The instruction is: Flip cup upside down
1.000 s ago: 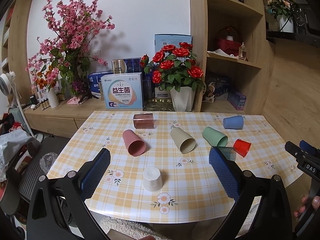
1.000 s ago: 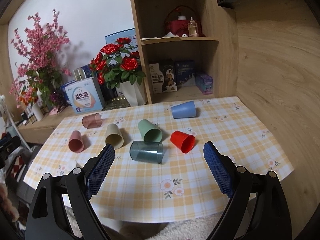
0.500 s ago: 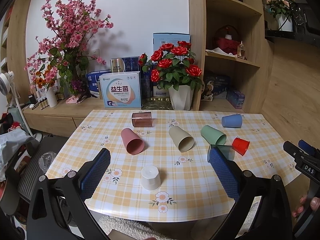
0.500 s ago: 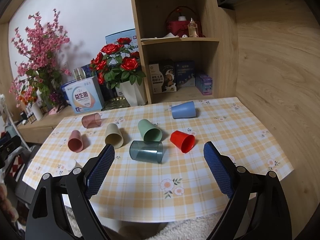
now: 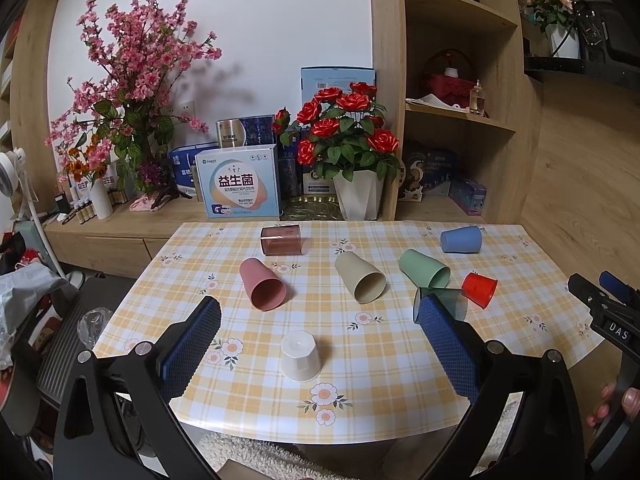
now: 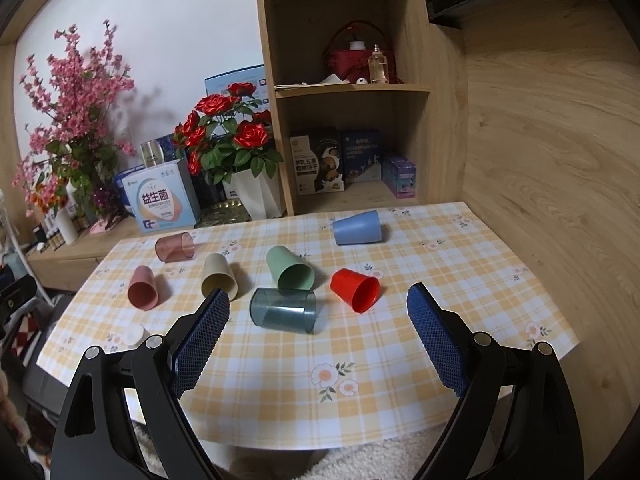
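Seven cups (image 6: pixel 283 311) lie sideways (one white cup (image 5: pixel 300 356) inverted).

Counter (image 6: pixel 460 280) covered with a yellow-and-white checked, flower-printed cloth. Lying on their sides on it: a translucent brown cup (image 6: pixel 175 246) at the far left, a pink cup (image 6: pixel 143 288), a beige cup (image 6: pixel 218 276), a green cup (image 6: pixel 289 268), a blue cup (image 6: pixel 357 227) at the far right, a red cup (image 6: pixel 355 289), and a translucent grey-blue cup (image 6: pixel 283 310) nearest centre. A white cup (image 5: pixel 299 355) stands upside down near the front edge.
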`<state>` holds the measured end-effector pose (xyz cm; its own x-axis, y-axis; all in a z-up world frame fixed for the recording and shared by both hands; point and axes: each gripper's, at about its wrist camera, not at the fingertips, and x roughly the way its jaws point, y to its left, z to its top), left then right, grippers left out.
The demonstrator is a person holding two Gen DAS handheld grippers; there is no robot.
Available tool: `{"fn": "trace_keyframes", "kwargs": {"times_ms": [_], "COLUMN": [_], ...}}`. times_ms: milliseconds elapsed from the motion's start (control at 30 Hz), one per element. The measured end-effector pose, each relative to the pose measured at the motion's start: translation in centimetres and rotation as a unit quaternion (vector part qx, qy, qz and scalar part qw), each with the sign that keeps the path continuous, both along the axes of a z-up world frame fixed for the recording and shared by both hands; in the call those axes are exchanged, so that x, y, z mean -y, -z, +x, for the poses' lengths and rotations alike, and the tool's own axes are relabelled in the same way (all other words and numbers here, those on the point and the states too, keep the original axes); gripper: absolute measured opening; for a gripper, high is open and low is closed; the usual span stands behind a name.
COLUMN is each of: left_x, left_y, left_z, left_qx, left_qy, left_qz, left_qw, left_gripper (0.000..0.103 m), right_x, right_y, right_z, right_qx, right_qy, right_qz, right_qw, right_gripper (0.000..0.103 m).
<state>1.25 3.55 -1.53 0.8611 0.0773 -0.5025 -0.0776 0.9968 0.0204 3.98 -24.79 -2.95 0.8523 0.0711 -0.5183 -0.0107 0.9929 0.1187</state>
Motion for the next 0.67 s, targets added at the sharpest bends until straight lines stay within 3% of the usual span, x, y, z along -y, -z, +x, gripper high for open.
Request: {"fn": "trace_keyframes", "kwargs": {"times_ms": [667], "left_x": [-0.19], "left_y": [0.27], "left_z": [0.1], "left_qx": [-0.006], "left_qy": [0.0], "left_qz": [-0.001], "left_qw": [1.0], "left_gripper": [0.097], "right_x": [-0.05], "right_y": [0.12], "right_z": [-0.06], "right_qx": [0.0], "right_qy": [0.001], "right_qz": [-0.002], "right_qw": [1.0], "right_gripper": [0.088]}}
